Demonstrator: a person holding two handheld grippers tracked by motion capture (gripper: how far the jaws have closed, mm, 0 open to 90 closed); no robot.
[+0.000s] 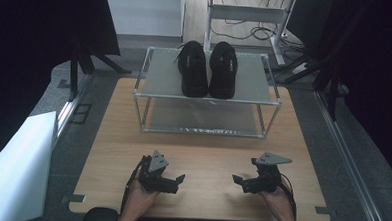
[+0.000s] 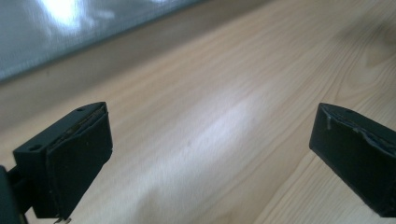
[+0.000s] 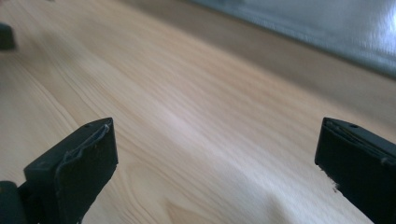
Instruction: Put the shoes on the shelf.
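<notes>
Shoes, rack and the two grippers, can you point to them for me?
Shoes [image 1: 208,71]: high view, inner edge of the left shoe.
Rack [image 1: 158,79]: high view, bare top shelf.
Left gripper [image 1: 180,184]: high view, between its fingertips.
Right gripper [image 1: 237,183]: high view, between its fingertips.

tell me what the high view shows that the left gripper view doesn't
High view: a pair of black shoes side by side on the top shelf of a metal-framed rack, plus both hands, the left gripper and the right gripper, low over the near edge of the table and pointing toward each other.

Left gripper view: a close look at the left gripper's two black pads, standing wide apart with nothing between them.

Both: the light wooden table and a stretch of the rack's grey lower shelf.
</notes>
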